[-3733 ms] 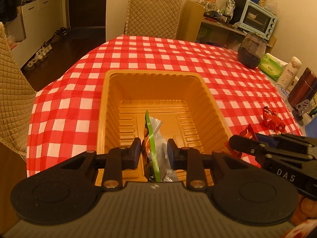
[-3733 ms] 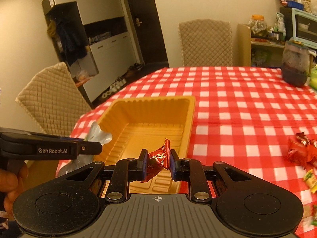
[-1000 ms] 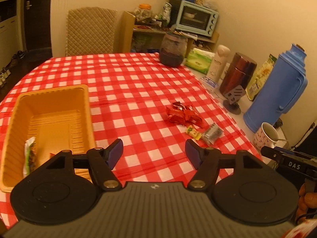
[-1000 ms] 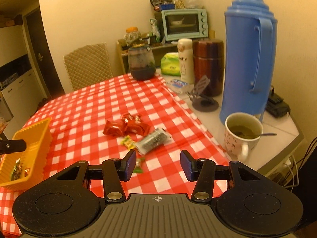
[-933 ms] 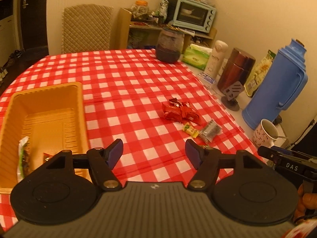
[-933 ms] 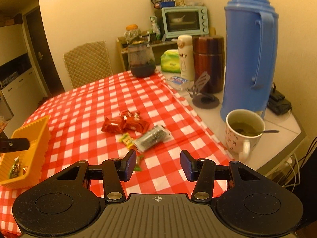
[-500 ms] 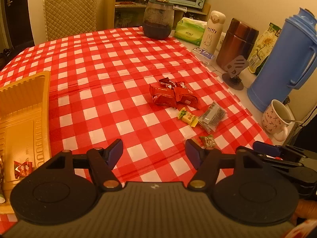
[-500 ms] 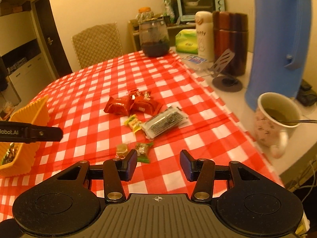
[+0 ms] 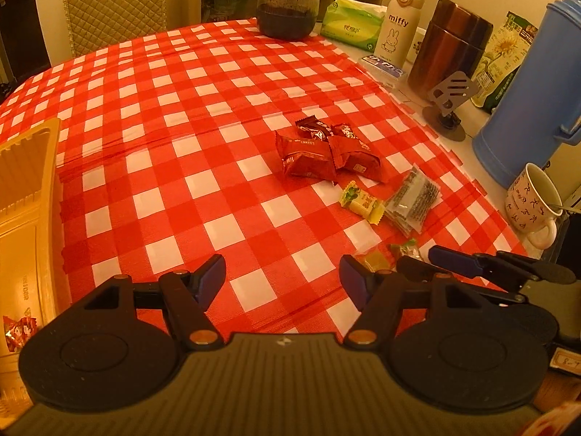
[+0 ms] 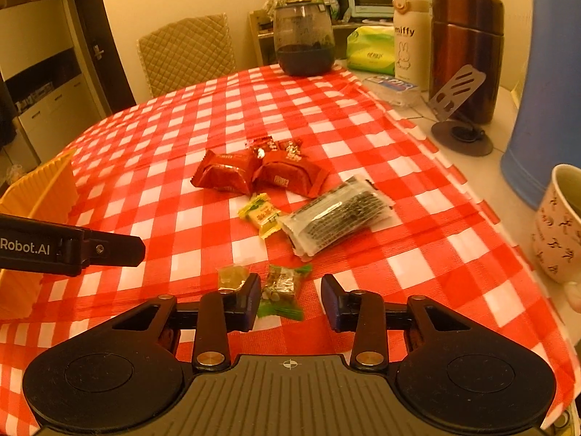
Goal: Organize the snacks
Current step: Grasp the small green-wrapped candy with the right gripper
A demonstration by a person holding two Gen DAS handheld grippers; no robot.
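Observation:
Loose snacks lie on the red checked tablecloth: red packets (image 9: 319, 152) (image 10: 254, 172), a yellow candy (image 9: 361, 201) (image 10: 263, 216), a dark clear-wrapped packet (image 9: 414, 198) (image 10: 337, 214), a small green-wrapped candy (image 10: 281, 289) and a pale yellow candy (image 10: 232, 276) (image 9: 374, 259). My right gripper (image 10: 290, 299) is open, low over the green-wrapped candy, which lies between its fingers. My left gripper (image 9: 281, 279) is open and empty above the cloth, left of the snacks. The yellow tray (image 9: 25, 196) (image 10: 43, 196) holds a red snack (image 9: 18, 330) at the left.
Along the right edge stand a blue thermos (image 9: 537, 109), a patterned mug (image 9: 532, 203), a brown flask (image 9: 450, 47), a white Miffy bottle (image 9: 399, 25), a phone stand (image 9: 448, 109), a tissue pack (image 9: 350, 23) and a dark jar (image 9: 288, 0). A quilted chair (image 9: 116, 3) stands behind.
Both grippers let go of their snacks into the tray, opened, and swung right to the loose snacks. In the last half second both moved closer, the right one down over the green-wrapped candy.

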